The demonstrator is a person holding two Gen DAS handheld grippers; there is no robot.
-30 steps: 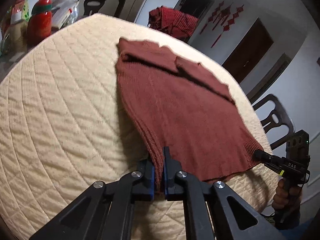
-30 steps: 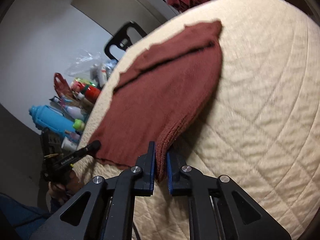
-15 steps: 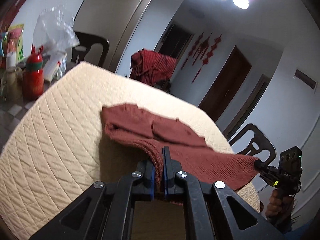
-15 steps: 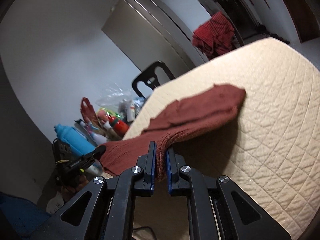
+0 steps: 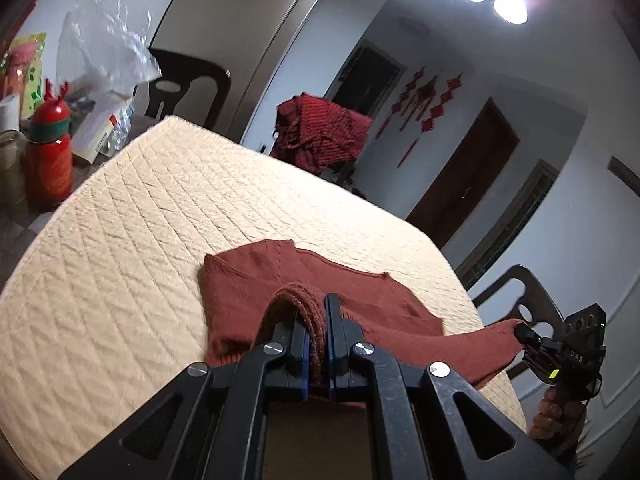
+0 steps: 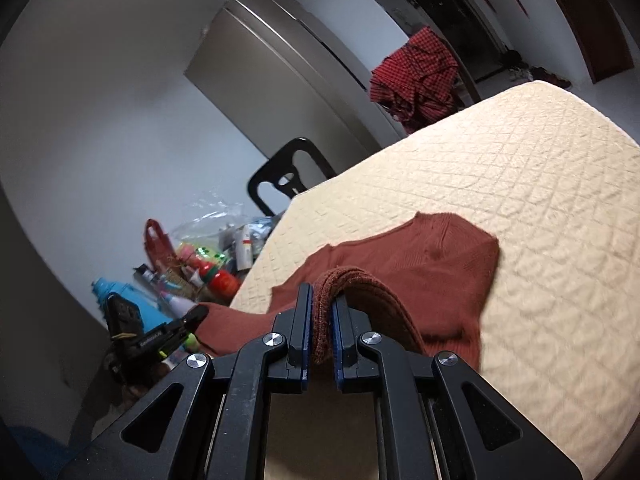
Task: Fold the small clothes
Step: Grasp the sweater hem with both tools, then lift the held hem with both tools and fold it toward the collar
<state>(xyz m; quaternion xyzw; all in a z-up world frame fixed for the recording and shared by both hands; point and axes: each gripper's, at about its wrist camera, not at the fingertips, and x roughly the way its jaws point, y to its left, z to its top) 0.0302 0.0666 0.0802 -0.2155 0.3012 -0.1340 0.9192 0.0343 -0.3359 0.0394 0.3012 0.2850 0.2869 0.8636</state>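
A rust-red knit sweater (image 5: 256,280) lies partly on a table under a quilted cream cover (image 5: 120,240). My left gripper (image 5: 316,316) is shut on one bottom hem corner. My right gripper (image 6: 322,316) is shut on the other hem corner, and also shows at the right edge of the left wrist view (image 5: 524,332). Both hold the hem raised above the table, stretched between them. The sweater's collar end (image 6: 448,236) rests on the cover. My left gripper also appears in the right wrist view (image 6: 196,316).
Bottles and bags (image 5: 48,152) crowd the table's left side; they also show in the right wrist view (image 6: 200,268). Dark chairs stand at the far side (image 5: 180,88) and the right (image 5: 524,304). Red checked cloth (image 5: 320,132) hangs over something beyond the table.
Both grippers have lifted the hem up off the table and carried it toward the collar end. The sweater body has gone from lying flat to folding over itself.
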